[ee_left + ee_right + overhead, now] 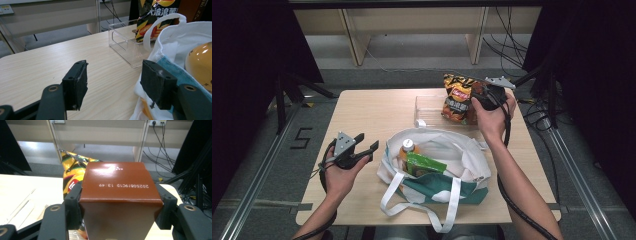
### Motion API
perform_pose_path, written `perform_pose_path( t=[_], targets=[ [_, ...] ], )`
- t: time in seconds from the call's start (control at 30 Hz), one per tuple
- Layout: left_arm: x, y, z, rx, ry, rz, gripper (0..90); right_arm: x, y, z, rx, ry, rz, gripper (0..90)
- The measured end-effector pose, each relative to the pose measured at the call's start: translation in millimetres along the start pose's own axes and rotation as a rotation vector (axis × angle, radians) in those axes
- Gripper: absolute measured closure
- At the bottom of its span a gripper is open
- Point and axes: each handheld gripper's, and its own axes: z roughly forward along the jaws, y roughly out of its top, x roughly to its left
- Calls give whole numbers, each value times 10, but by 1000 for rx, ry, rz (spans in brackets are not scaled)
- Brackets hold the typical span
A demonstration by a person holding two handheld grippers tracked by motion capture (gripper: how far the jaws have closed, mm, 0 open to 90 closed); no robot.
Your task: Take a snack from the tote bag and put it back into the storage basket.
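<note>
Unpacking the tote bag
Right gripper (120, 212) grasps a brown box (117, 195) over the far clear tray (424, 107); left gripper (117, 82) released; bottle (408, 148) and green packet (424, 164) remain in the tote bag (462, 155).

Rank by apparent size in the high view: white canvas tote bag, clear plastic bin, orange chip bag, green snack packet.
1. White canvas tote bag, largest.
2. Clear plastic bin.
3. Orange chip bag, partly hidden by the right claw.
4. Green snack packet, partly inside the tote.

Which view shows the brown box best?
Right gripper view: the brown box sits large and close between that gripper's pads, printed code readable. High view shows a small dark sliver by the right gripper. Left gripper view catches a brown edge at the top right.
</note>
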Motion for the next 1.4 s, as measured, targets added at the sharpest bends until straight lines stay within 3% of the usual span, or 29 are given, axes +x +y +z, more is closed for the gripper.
perform_pose_path(
  t=[0.3, 0.8, 1.13, 1.37, 1.4],
  targets=[
    [-7, -1, 3, 2, -2, 1, 377, -10, 4, 14, 35, 4, 12, 394],
    [-8, 0, 3, 3, -3, 2, 377, -29, 13, 33, 90, 22, -15, 397],
    [-10, 2, 3, 3, -3, 3, 377, -41, -9, 54, 122, 27, 11, 397],
    [-9, 1, 5, 4, -3, 3, 377, -52, -36, 83, 129, 30, -9, 396],
    [-8, 1, 5, 5, -3, 4, 377, -38, -43, 88, 128, 28, 7, 396]
  ],
)
